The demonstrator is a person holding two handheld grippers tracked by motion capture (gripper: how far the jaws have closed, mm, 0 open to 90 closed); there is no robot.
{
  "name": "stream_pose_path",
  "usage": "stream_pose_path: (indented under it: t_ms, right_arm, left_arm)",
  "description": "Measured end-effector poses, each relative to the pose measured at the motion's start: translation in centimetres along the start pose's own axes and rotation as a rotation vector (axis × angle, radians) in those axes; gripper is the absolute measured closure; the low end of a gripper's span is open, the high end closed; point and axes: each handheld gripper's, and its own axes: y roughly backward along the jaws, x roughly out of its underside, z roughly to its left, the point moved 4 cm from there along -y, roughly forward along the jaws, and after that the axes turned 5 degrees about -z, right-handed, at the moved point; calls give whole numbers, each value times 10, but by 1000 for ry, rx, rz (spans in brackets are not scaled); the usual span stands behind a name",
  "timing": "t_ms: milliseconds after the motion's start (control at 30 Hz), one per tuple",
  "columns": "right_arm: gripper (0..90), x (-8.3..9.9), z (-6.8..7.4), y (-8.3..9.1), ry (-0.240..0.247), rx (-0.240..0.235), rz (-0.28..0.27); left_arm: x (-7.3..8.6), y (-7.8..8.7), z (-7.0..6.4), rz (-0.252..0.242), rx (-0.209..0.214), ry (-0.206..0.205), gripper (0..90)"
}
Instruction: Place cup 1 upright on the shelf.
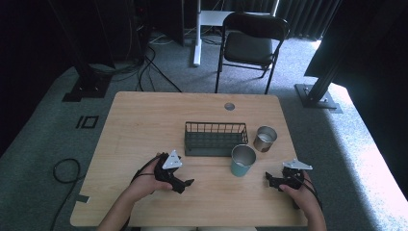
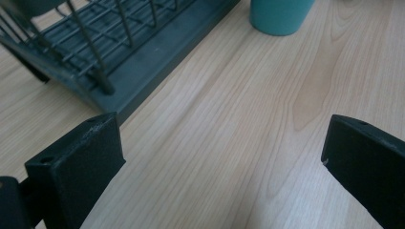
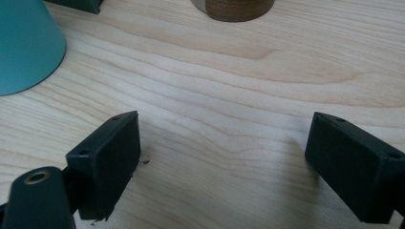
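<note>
Claws at rest on the pale wooden desk, both empty.

I hold the left claw with its jaws spread wide, just in front of the dark wire basket; the right claw is spread too, low over the bare wood. The teal metal cup stands upright between the two, touching neither, just in front of the basket's right end. The silver metal cup stands just right of the basket.

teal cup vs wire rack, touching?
Cannot tell. In the high view the teal cup overlaps the wire rack's front right corner; the left gripper view crops the cup, so no gap shows plainly.
</note>
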Motion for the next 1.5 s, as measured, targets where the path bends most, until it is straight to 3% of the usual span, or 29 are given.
stream_pose_path:
  t_ms: [1033, 1500]
  right_arm:
    - [113, 0, 1, 0, 10, -15, 1]
    - [113, 0, 1, 0, 11, -15, 0]
  left_arm:
    - [-58, -46, -26, -96, 116, -66, 9]
    - [-77, -66, -36, -157, 136, -75, 9]
